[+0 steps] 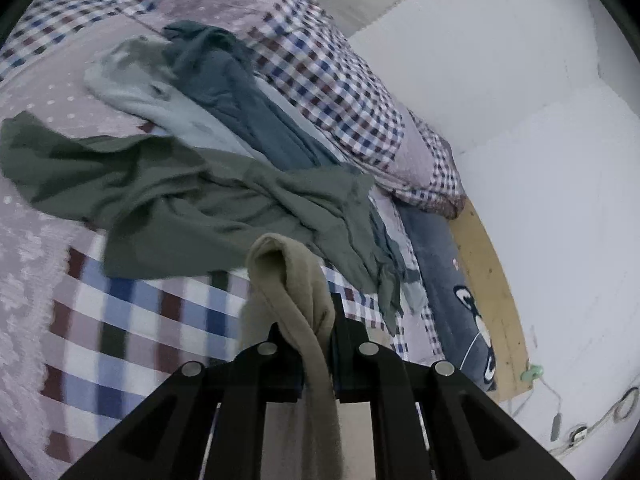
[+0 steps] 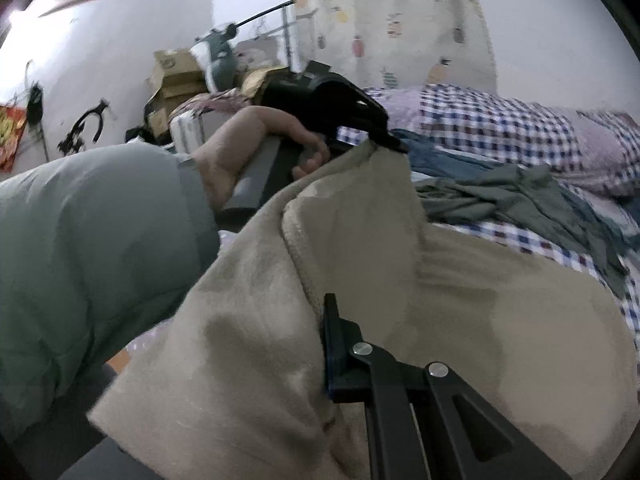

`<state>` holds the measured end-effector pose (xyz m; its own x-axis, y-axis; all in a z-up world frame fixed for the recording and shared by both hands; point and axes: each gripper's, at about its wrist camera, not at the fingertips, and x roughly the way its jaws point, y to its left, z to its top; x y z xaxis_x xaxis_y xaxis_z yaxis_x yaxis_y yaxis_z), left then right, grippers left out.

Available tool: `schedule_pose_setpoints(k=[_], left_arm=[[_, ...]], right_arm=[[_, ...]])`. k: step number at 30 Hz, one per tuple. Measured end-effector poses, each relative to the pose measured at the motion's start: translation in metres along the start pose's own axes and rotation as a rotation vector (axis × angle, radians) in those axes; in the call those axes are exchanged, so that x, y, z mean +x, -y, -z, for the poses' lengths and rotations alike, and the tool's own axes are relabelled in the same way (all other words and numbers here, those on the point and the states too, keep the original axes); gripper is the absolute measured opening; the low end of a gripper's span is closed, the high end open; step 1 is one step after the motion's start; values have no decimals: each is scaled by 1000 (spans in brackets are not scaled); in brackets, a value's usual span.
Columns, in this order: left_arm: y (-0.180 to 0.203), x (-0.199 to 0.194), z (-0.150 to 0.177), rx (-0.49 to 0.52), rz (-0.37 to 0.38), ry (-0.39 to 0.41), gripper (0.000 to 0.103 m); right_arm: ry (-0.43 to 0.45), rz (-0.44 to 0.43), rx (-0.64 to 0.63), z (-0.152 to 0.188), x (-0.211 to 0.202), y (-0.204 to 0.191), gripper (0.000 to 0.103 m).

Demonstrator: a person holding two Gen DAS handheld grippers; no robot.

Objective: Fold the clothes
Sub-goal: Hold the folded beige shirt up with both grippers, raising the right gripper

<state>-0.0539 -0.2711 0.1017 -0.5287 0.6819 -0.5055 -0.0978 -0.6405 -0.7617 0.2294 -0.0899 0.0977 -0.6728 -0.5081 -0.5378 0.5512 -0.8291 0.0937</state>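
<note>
A beige fleece garment (image 2: 460, 300) hangs stretched between my two grippers above the bed. In the left wrist view my left gripper (image 1: 310, 320) is shut on a bunched fold of the beige garment (image 1: 288, 264). The right wrist view shows that left gripper (image 2: 390, 142), held by a hand (image 2: 256, 136), pinching the garment's far corner. My right gripper (image 2: 314, 320) is shut on the near edge; one finger shows and the cloth covers the other. A green garment (image 1: 192, 200), a dark blue one (image 1: 228, 92) and a pale blue one (image 1: 132, 80) lie crumpled on the bed.
The bed has a checked and lilac quilt (image 1: 132, 320) with a pillow at its head. A grey-blue cartoon blanket (image 1: 440, 280) and a wooden bed edge (image 1: 488, 280) run along the white wall (image 1: 540, 160). A green sleeve (image 2: 100, 240) fills the left; cardboard boxes (image 2: 176, 76) stand behind.
</note>
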Motion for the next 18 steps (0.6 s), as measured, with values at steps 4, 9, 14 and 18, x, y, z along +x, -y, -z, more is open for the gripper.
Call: schedule_pose_setpoints(k=[4, 9, 14, 18], left_arm=[[44, 22, 8, 18, 9, -12, 9], [110, 56, 21, 93, 8, -67, 9], [167, 101, 40, 148, -6, -129, 9], [202, 149, 60, 166, -38, -181, 9]], right_arm=[[13, 27, 71, 4, -25, 32, 4], [42, 69, 148, 11, -64, 73, 4], [65, 119, 224, 25, -101, 117, 4], [70, 162, 299, 39, -125, 155, 4]])
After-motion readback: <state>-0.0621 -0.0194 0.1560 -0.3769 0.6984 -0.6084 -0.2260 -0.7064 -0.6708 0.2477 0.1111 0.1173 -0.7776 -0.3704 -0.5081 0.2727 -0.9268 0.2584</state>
